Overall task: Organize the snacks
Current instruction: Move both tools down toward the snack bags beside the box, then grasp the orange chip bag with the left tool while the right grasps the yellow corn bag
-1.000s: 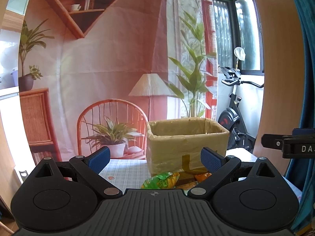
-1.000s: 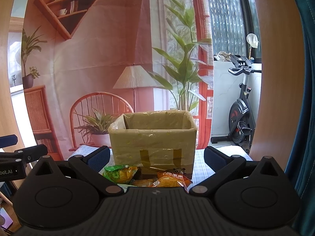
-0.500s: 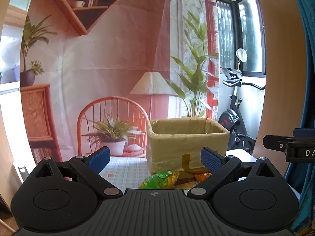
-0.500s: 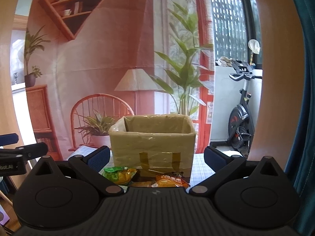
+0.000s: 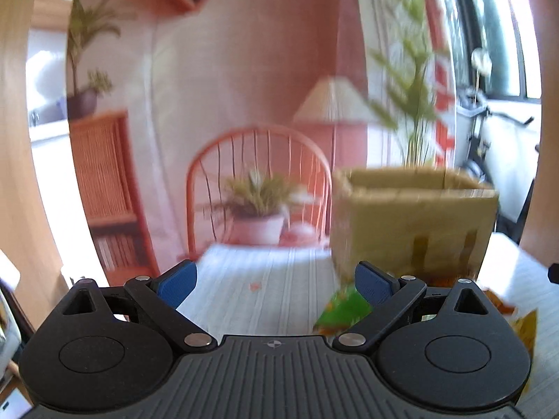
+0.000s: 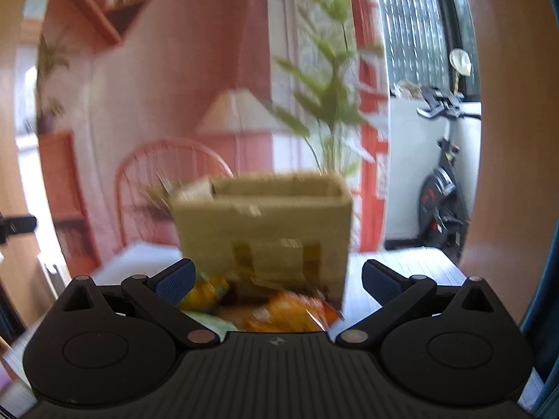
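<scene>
Two grippers, jaws spread and empty, before the snack packets (image 6: 283,310).
I judged packets light, crinkly, slippery; grip a sealed edge near the box (image 6: 265,230).

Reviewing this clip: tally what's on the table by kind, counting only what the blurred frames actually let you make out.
Cardboard box: 1
Green snack packet: 1
Orange snack packet: 1
Yellow snack packet: 1
Total: 4. Motion blur and the gripper bodies hide part of the pile in front of the box, so there may be more packets.
</scene>
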Available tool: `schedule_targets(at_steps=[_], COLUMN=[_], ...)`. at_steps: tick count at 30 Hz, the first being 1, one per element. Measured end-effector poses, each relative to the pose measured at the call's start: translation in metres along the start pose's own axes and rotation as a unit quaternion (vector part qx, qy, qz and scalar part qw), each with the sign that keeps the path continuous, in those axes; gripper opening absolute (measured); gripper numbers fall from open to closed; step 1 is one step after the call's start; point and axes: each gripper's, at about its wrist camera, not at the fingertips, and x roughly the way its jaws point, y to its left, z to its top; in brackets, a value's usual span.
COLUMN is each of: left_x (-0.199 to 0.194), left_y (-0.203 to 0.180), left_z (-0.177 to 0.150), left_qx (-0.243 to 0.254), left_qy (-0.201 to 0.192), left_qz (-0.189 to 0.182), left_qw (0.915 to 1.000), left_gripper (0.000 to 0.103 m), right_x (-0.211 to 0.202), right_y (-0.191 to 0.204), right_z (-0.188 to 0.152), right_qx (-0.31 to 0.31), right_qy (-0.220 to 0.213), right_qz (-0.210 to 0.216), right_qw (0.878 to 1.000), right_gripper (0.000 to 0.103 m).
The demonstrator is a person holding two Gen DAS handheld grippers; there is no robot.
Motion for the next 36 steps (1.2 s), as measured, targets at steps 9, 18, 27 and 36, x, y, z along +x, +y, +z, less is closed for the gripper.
schedule_targets(at_steps=[9, 18, 27, 36], left_x=[0.055, 0.09, 0.11, 0.119], left_y=[-0.018, -0.033, -0.022, -0.019], left_z=[-0.074, -0.119, -0.136, -0.145], left_qx=[0.007, 0.015, -0.036, -0.038], left_qy=[0.097, 0.174, 0.199, 0.213], left_qz=[-0.043, -0.07, -0.088, -0.089], left_qw=[0.9943, 0.9821, 0.9753, 0.9723], left_gripper=[0.098, 0.097, 0.096, 0.096], right_x=[0.045, 0.067, 0.083, 0.101], right_y=[-0.01, -0.022, -0.027, -0.031], right_z=[-0.055, -0.076, -0.088, -0.104], right_qx=[0.03, 0.057, 0.066, 0.076], right_qy=[0.08, 0.119, 0.128, 0.138], right_qz=[0.01, -0.009, -0.007, -0.028], right_qw=[0.996, 0.991, 0.99, 0.987], right_gripper=[0.103, 0.103, 0.103, 0.101])
